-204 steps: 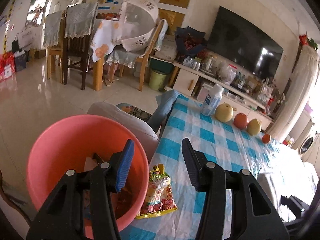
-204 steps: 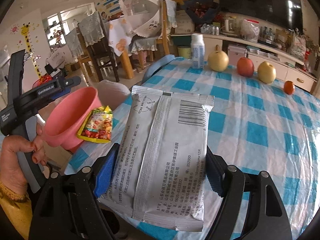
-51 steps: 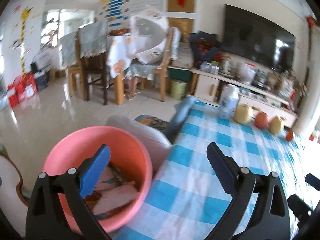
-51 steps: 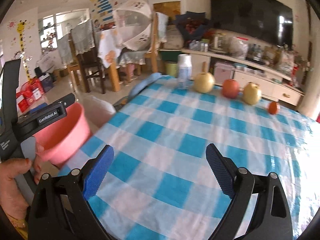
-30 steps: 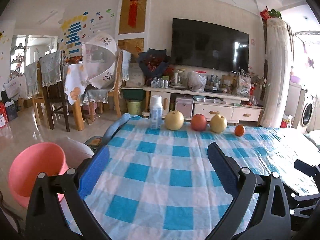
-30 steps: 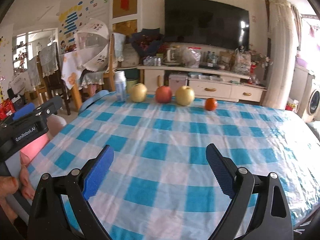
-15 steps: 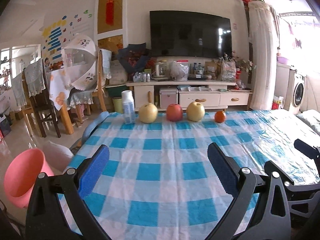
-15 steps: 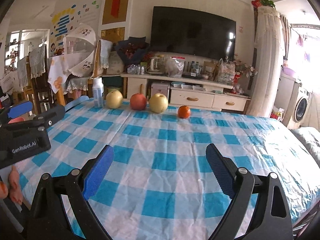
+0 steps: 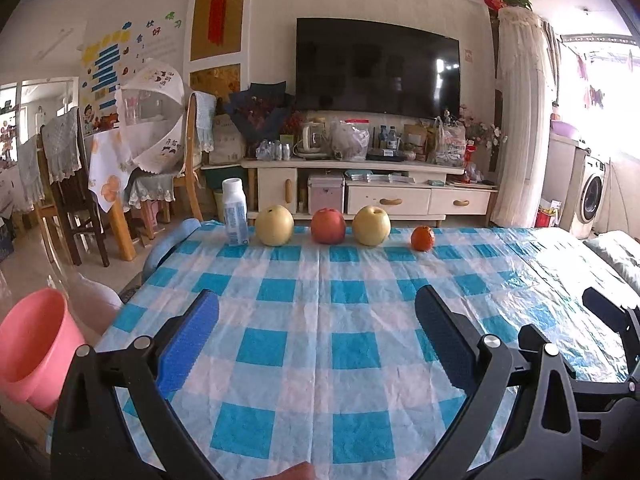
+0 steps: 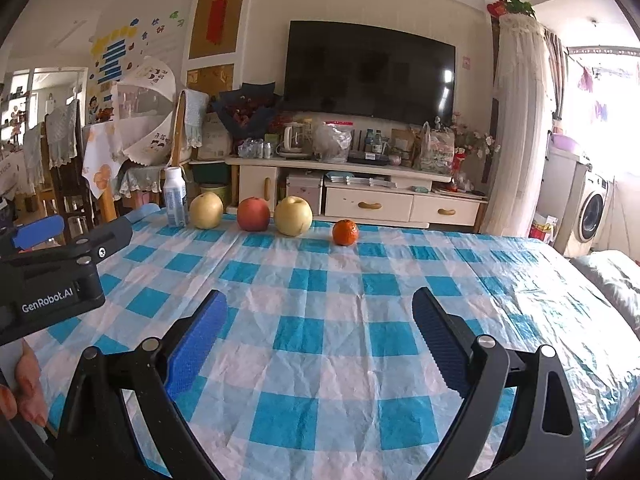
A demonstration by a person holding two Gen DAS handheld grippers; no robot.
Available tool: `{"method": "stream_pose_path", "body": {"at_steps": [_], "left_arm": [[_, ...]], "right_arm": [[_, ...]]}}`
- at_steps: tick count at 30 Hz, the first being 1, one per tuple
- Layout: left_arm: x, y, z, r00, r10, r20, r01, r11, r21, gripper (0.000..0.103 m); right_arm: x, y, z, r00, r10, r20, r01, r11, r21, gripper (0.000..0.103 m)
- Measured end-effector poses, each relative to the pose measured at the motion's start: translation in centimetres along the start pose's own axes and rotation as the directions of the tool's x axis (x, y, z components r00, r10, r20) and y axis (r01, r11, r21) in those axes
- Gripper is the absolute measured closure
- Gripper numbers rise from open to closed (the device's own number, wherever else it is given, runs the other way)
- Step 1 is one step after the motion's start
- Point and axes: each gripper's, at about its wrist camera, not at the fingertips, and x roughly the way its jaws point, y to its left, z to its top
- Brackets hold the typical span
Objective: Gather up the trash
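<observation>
Grippers: left gripper [image 9: 317, 336] and right gripper [image 10: 320, 332] both hang over the near edge of the table, jaws spread wide, nothing between them.
Table: a blue-and-white checked tablecloth [image 9: 320, 280] fills the lower half of both frames; no wrapper or loose packet shows anywhere on it.
Bin: the pink bucket [image 9: 30, 344] stands off the table at the lower left of the left wrist view; only its outer wall and rim show, so its contents cannot be told.
Far row: a white bottle [image 9: 235, 212], a yellow pear [image 9: 274, 225], a red apple [image 9: 328, 225], a second pear [image 9: 371, 225] and a small orange [image 9: 422, 238] line the back edge at mid-frame, upright and apart.
Progress: judged from the bare cloth, collection looks finished or nearly so; the bottle is the only doubtful item, and nothing shows whether it is empty.
View differences: the left wrist view alone shows the bucket, plus the other tool's black frame at lower right. The right wrist view alone shows the left gripper's labelled body at mid-left and a person's fingertips [image 10: 28, 392] at lower left.
</observation>
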Motion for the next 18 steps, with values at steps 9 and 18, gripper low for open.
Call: {"method": "stream_pose_path", "body": {"at_steps": [9, 18], "left_arm": [[0.8, -0.3, -0.1, 1.000, 0.027, -0.002, -0.027, 0.999, 0.032, 0.004], [2.4, -0.5, -0.5, 0.999, 0.040, -0.022, -0.039, 0.998, 0.054, 0.004]], "right_arm": [[1.1, -0.1, 0.0, 0.999, 0.029, -0.020, -0.029, 0.999, 0.023, 0.010], [2.1, 0.2, 0.3, 0.998, 0.049, -0.037, -0.047, 0.998, 0.034, 0.010]]}}
